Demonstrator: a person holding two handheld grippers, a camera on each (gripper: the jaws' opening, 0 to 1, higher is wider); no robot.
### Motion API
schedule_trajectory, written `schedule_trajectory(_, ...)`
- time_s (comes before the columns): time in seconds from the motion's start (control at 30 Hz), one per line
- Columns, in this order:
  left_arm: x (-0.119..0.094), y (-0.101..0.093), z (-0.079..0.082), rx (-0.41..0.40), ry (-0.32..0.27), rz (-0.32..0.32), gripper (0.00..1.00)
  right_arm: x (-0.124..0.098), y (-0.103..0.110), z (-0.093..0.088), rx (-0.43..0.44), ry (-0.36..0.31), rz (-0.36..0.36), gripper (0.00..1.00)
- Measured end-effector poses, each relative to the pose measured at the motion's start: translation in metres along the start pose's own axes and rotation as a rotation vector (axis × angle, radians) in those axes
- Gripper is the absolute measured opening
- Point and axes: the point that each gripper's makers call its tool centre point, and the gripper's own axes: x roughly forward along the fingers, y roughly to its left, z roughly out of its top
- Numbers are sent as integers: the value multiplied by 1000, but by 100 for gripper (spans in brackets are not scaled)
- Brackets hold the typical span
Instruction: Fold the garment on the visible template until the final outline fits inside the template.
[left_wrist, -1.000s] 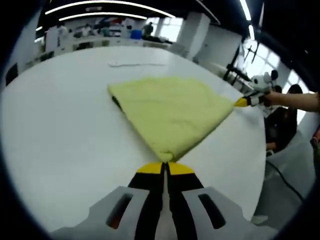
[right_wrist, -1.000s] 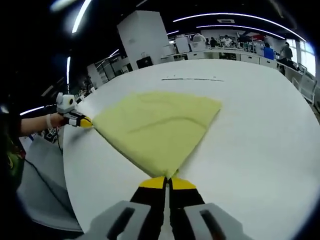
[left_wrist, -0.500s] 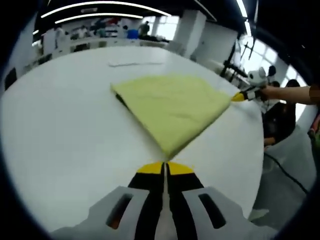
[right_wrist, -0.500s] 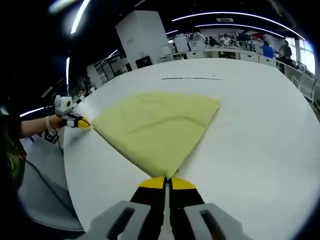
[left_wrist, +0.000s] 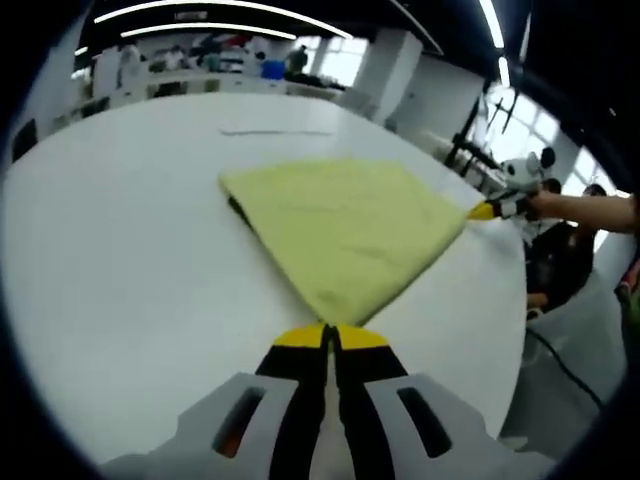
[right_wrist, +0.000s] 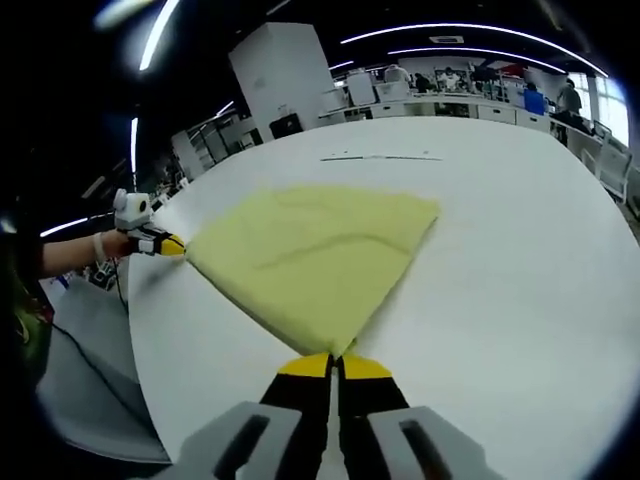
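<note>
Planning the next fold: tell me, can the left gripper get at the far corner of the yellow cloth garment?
Probably yes: the left gripper sits shut at the yellow cloth garment's near corner, and nothing lies between.

No legible text or labels

- Pale yellow folded cloth garment, soft and matt, just ahead of the claw.
- Smooth white matt table beneath.
- Yellow-tipped black plastic left gripper.

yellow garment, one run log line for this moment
folded yellow fabric garment flat on white table | left hand-held gripper shut on corner | right hand-held gripper shut on corner
</note>
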Motion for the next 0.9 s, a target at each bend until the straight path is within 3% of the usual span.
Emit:
schedule_trajectory(0.37, -10, -15, -17, 2, 34, -25, 0, -14, 10, -18, 24, 6, 14, 0)
schedule_trajectory(0.67, -20, -32, -34, -13, 39, -38, 0, -28, 25, -44, 63, 9, 25, 0)
schedule_trajectory(0.9, -21, -33, -32, -14, 2, -27, 0, -29, 23, -41, 30, -24, 9, 0)
